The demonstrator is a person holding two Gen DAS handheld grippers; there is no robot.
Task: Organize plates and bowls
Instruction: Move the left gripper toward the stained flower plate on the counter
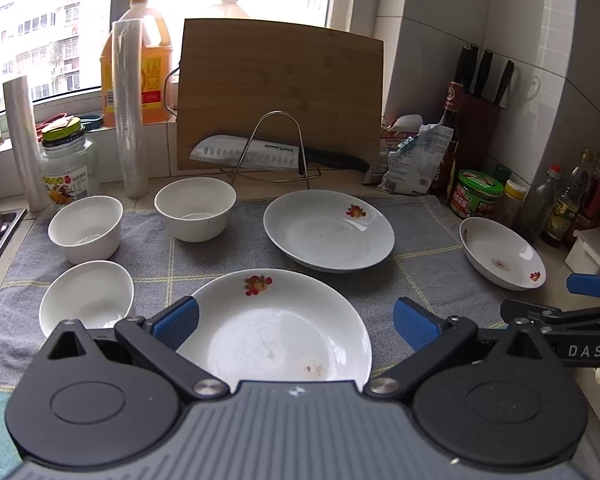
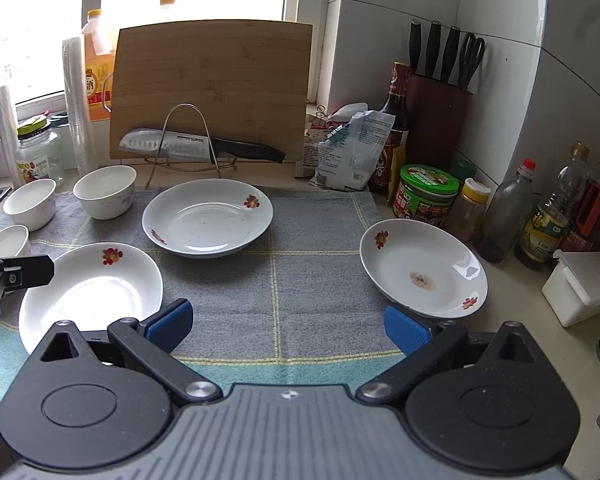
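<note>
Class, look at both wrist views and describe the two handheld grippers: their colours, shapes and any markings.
Both look alike. The left gripper and right gripper each have a grey ribbed body bearing a small white mark, two round black housings, black angled link arms on silver pivot pins, and ribbed blue pads on the fingers. In the left wrist view, the right gripper's side shows white letters "DAS". No cables or sleeves show.

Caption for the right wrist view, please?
Open right hand-held gripper above a mat with three plates and three bowls.
</note>
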